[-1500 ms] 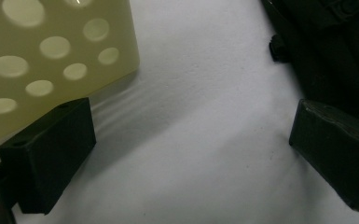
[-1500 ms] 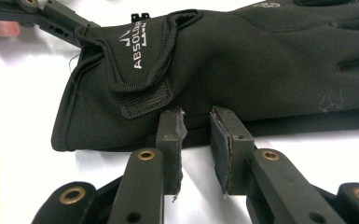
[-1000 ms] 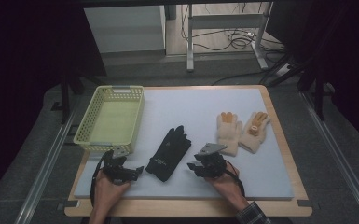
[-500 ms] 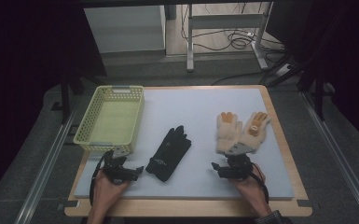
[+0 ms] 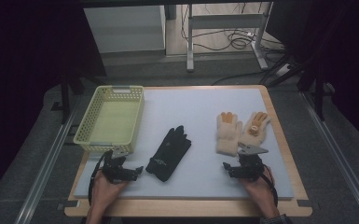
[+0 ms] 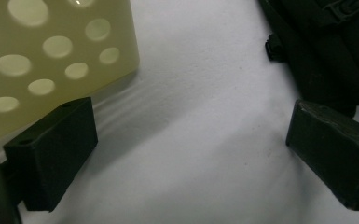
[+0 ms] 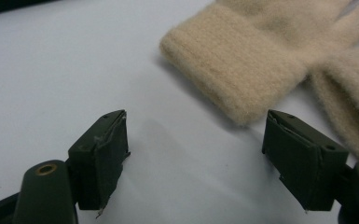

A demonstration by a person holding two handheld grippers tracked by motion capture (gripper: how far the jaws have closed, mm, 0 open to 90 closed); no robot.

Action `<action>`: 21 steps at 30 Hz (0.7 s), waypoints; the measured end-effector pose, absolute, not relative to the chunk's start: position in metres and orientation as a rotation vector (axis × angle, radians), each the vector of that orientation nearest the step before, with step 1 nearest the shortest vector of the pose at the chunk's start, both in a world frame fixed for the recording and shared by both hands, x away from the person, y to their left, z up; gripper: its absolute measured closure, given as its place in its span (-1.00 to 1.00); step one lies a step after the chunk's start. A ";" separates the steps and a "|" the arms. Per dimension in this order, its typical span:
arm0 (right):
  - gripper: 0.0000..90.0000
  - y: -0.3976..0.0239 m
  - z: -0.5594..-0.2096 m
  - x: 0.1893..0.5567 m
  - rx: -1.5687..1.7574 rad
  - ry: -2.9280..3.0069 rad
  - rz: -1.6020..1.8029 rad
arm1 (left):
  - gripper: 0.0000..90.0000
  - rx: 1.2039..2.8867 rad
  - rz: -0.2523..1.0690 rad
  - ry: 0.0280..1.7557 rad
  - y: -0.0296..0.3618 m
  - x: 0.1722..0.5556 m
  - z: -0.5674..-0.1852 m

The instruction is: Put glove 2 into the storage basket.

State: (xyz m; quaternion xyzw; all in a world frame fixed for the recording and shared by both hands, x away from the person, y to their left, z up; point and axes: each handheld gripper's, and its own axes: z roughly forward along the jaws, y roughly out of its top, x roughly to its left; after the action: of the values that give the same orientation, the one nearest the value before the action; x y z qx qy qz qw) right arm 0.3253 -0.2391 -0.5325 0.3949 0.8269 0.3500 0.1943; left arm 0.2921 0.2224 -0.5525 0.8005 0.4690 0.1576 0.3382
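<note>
A pair of black gloves [image 5: 169, 153] lies on the pale mat, stacked, left of centre. Two beige knit gloves [image 5: 228, 133] with orange fingertips lie side by side at the right. My left gripper [image 5: 137, 169] rests near the front edge, between the basket and the black gloves, jaws open over bare mat [image 6: 191, 158]. My right gripper [image 5: 226, 167] sits just in front of the beige gloves. Its jaws have just been opening and stand wide [image 7: 196, 158] with nothing between them. The beige cuff [image 7: 242, 60] lies a little beyond its fingertips.
A yellow perforated basket [image 5: 109, 119] stands at the left of the mat; its wall [image 6: 51, 56] is close beside my left jaw. The black glove [image 6: 326, 42] lies by the other jaw. A wooden table rim [image 5: 285, 154] frames the mat. Cables lie on the floor behind.
My right hand has slid to the right, from beside the black gloves to below the beige gloves, and its jaws stand wider. The left hand has stayed put.
</note>
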 end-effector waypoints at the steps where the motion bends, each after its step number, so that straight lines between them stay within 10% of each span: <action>1: -0.51 -0.239 -0.533 0.325 1.107 2.318 0.981 | -0.93 2.082 0.394 1.220 0.223 0.292 -0.551; 21: -0.51 -0.239 -0.533 0.325 1.104 2.315 0.981 | -1.00 2.108 0.283 1.080 0.168 0.292 -0.504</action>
State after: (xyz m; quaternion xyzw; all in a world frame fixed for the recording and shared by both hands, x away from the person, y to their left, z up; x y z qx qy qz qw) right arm 0.3248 -0.2390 -0.5328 0.3940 0.8267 0.3503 0.1965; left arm 0.2923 0.1679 -0.5043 0.8212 0.4209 0.1101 0.3692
